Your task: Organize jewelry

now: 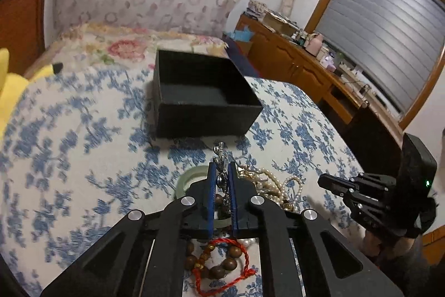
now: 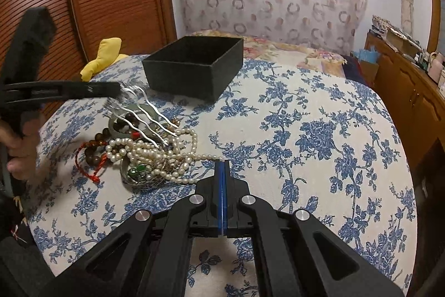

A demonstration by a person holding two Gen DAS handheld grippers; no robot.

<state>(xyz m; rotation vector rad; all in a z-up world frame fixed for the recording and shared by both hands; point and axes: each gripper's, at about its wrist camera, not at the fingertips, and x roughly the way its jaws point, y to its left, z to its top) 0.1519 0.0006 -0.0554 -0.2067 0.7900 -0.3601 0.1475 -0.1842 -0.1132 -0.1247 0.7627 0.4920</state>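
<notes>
Black box (image 2: 194, 66) sits empty on the bedspread (image 2: 306, 130); nearer you lies the jewelry heap (image 2: 155, 152). Your left gripper (image 1: 222, 171) pinches a silver hair comb (image 2: 144, 116) above it; your right gripper (image 2: 222, 166) is closed on nothing.

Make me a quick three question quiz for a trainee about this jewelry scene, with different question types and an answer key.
1. True or false: the black box already holds jewelry.
2. Which gripper grips the silver hair comb? A) left gripper B) right gripper C) neither
3. Fill in: the pearl necklace lies in the pile on the ______ bedspread.

Key: 1 false, what shows of its inside is empty; 2 A, its pads are closed on the comb's ornate top while the right gripper is shut on nothing; 3 blue floral.
</notes>
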